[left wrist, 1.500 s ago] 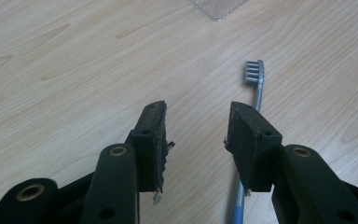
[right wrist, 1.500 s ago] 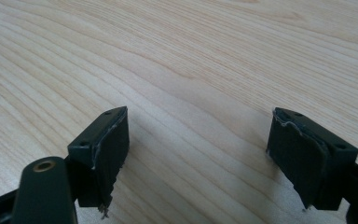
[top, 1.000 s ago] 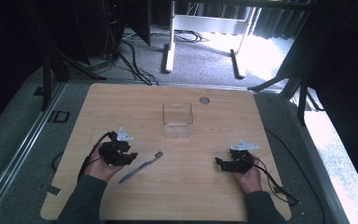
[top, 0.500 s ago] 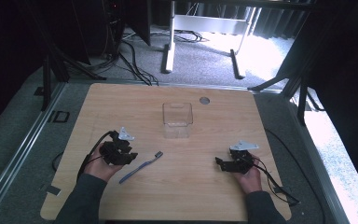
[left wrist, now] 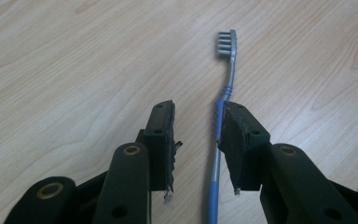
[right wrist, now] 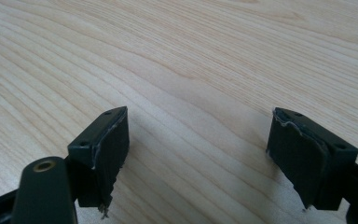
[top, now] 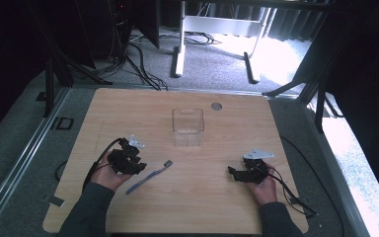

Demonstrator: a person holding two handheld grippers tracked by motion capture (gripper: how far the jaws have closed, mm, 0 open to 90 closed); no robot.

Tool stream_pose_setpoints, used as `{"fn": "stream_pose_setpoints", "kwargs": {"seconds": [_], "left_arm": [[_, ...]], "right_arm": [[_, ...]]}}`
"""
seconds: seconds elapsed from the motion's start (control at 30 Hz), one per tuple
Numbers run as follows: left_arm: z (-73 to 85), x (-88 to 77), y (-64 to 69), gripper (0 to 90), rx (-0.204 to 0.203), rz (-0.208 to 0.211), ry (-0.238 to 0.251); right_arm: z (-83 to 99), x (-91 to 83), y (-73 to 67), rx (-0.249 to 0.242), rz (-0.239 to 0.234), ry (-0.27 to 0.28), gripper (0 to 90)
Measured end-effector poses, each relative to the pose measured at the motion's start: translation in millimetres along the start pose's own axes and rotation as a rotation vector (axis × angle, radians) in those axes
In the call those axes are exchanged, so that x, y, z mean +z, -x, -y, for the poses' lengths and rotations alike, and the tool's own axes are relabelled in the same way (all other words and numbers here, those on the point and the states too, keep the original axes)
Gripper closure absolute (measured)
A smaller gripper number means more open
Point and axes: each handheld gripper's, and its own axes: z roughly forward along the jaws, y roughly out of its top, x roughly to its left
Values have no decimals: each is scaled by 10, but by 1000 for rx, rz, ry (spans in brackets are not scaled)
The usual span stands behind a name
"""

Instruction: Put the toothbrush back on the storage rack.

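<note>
I count one toothbrush [top: 149, 177] on the table [top: 128, 113], lying just beside my left tool [top: 134, 160], its blue handle running between that tool's parted jaws in the left gripper view. I count one clear plastic box [top: 187, 127], ahead of both tools and roughly midway between them. I count one small grey round disc [top: 216, 106] set in the table, beyond the box. I hold two tools: the left one, and the right tool [top: 233, 172] with its jaws wide apart.
</note>
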Motion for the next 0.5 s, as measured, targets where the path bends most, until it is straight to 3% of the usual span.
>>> {"fn": "stream_pose_setpoints", "kwargs": {"seconds": [0.5], "left_arm": [[-87,6,-8,673,11,11,-43]], "right_arm": [[0,0,0,-1,0,0,205]]}}
